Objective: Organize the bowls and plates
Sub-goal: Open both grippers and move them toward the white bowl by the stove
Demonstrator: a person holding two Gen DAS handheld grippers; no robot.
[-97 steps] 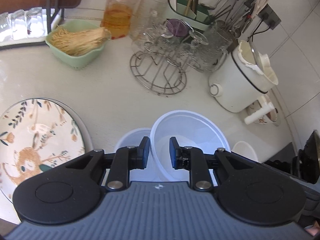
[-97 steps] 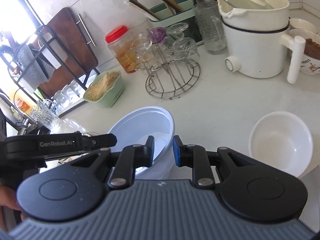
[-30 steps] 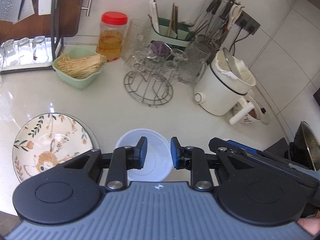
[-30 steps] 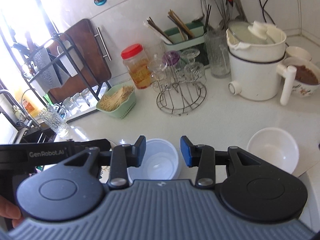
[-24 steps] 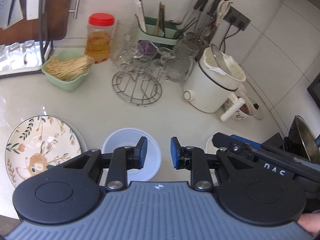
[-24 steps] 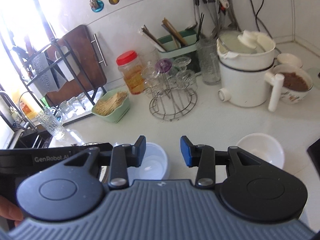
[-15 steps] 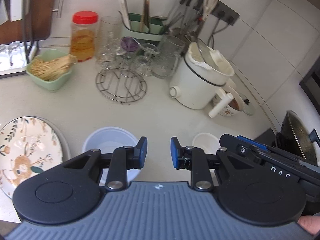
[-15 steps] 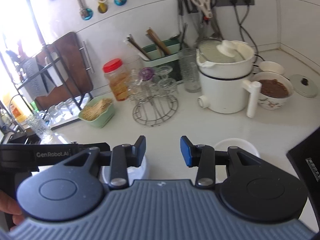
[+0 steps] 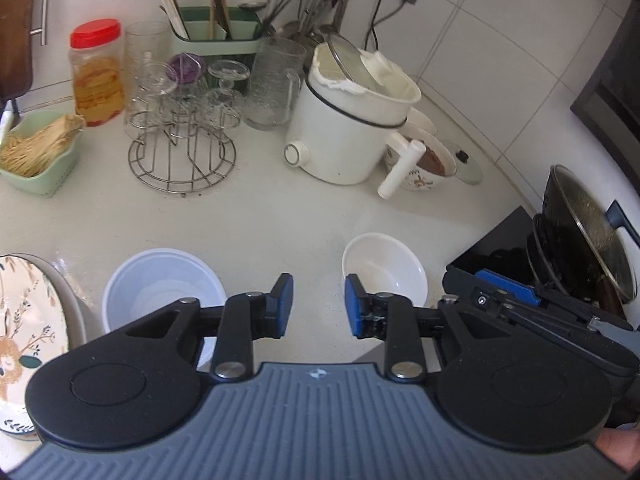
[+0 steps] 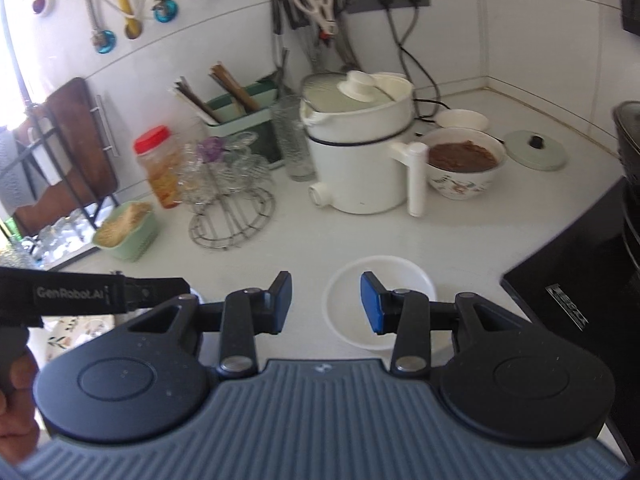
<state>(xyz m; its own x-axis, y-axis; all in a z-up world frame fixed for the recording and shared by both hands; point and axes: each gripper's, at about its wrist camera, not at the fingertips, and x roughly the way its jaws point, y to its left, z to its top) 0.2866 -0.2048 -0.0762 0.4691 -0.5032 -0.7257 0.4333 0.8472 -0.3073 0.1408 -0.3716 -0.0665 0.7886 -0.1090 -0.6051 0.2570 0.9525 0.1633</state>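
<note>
Two translucent plastic bowls (image 9: 160, 292), nested one in the other, stand on the white counter left of my left gripper (image 9: 318, 306), which is open and empty above bare counter. A small white bowl (image 9: 384, 268) sits just right of it. A floral plate (image 9: 24, 340) lies at the far left edge. In the right wrist view the white bowl (image 10: 348, 300) lies under my right gripper (image 10: 326, 304), which is open and empty, its right finger over the bowl. The right gripper's body shows in the left wrist view (image 9: 540, 308).
At the back stand a white electric pot (image 9: 352, 128), a wire rack of glasses (image 9: 182, 132), a red-lidded jar (image 9: 96, 76), a green noodle basket (image 9: 36, 152) and a utensil caddy (image 9: 212, 36). A filled bowl (image 10: 464, 164) and a lid (image 10: 536, 148) sit right of the pot. A black stove with pans (image 9: 580, 232) is at right.
The second plastic bowl was set into the first and released. Both grippers rose and swung right; the right gripper opened wider and now hangs over the white bowl.
</note>
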